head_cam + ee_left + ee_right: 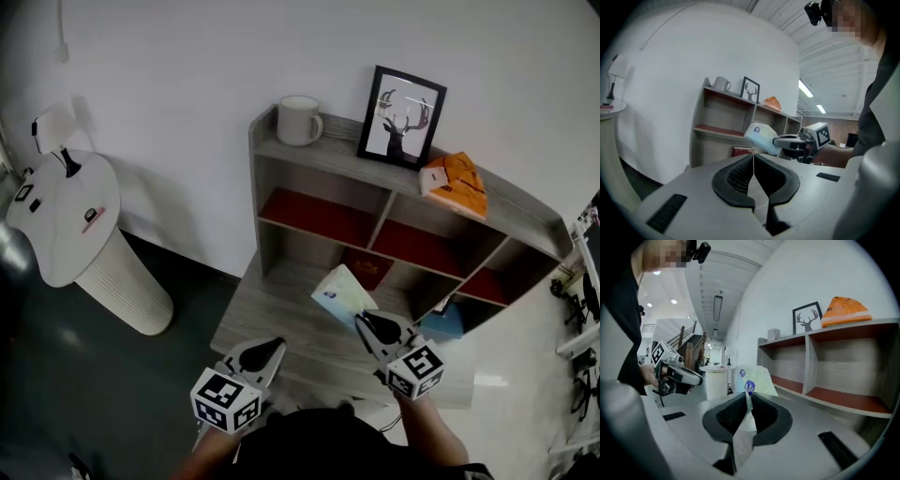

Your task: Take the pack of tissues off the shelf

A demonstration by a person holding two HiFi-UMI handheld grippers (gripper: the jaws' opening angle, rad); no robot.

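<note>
Nearest, the left hand-held gripper is closed empty, while the right hand-held gripper pinches the pack of tissues by its wrapper edge, seemingly light, soft, slippery.

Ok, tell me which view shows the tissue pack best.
Head view: the whole pack shows, pinched by the right claw. Left gripper view shows it smaller, side-on; right gripper view, mostly its gripped edge.
</note>
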